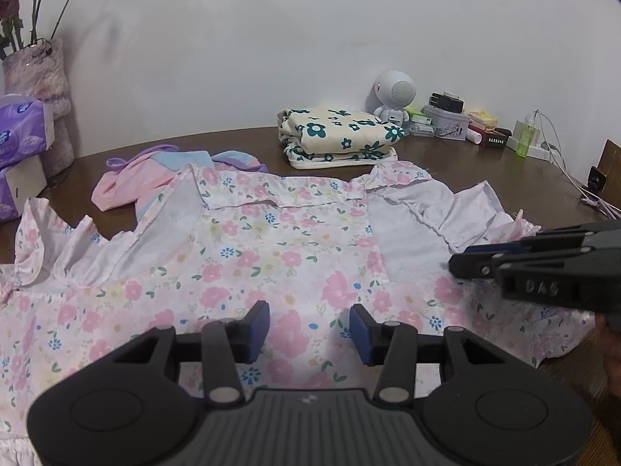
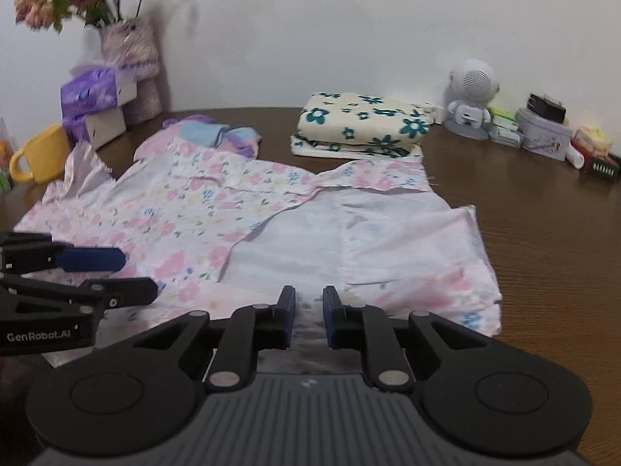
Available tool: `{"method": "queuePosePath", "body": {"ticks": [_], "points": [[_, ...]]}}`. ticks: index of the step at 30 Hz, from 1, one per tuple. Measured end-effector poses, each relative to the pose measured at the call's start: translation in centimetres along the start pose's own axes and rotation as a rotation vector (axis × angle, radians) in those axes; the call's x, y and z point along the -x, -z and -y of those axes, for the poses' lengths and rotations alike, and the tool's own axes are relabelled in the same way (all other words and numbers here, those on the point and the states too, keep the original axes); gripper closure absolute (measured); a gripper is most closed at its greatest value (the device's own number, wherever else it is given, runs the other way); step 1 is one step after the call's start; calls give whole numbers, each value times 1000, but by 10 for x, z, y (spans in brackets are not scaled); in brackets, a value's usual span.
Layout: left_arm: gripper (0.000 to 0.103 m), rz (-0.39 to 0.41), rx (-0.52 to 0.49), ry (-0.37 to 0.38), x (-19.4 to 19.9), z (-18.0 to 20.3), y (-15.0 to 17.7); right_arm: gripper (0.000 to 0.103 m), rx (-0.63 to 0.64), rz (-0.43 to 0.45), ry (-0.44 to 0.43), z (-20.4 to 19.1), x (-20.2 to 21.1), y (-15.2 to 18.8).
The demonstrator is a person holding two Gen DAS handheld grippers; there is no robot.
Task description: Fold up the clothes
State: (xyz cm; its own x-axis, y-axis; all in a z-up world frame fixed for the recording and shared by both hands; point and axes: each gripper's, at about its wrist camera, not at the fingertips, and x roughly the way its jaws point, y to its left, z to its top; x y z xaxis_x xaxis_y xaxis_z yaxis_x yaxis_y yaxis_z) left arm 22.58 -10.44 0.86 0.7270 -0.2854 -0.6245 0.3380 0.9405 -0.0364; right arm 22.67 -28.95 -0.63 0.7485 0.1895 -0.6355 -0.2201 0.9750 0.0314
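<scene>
A pink floral dress [image 1: 271,256] lies spread flat on the brown table [image 1: 485,163], with its pale inside turned up on the right side [image 2: 349,240]. My left gripper [image 1: 309,332] hovers open over the middle of the dress, its pads wide apart with nothing between them; in the right wrist view the left gripper [image 2: 132,273] reaches in from the left. My right gripper [image 2: 309,310] sits at the dress's near hem, its jaws only a narrow gap apart with fabric showing in the gap and no visible pinch. From the left wrist view the right gripper [image 1: 460,258] comes in from the right.
A folded cream cloth with green flowers [image 2: 365,120] and a loose pink and blue garment [image 2: 209,132] lie behind the dress. Purple tissue packs [image 2: 93,93], a flower vase [image 2: 132,50] and a yellow mug [image 2: 42,153] stand at left. A white speaker figure [image 2: 471,89], boxes and cables [image 1: 562,163] crowd the back right.
</scene>
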Motion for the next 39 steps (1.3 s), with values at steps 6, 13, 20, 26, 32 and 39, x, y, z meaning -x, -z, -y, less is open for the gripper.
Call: {"method": "queuePosePath", "body": {"ticks": [6,13,20,26,32,39], "points": [[59,2,-2,-1,0,0,0,88,-29,10,35,27,2,5],[58,4,-9,-2,0,0,1,88,-56,16,62,47,5,10],[58,6,-12,-3,0,0,2,89,-48,15,70,47,7,11],[58,7,-15,-6,0,0,2,91,-57,16,71,50,8,12],[58,8,-15,-9,0,0,2,91,-68,13,92,52,10,12],[58,17,16,-15,2,-7,2,91,-62,16,98,50,10,13]]}}
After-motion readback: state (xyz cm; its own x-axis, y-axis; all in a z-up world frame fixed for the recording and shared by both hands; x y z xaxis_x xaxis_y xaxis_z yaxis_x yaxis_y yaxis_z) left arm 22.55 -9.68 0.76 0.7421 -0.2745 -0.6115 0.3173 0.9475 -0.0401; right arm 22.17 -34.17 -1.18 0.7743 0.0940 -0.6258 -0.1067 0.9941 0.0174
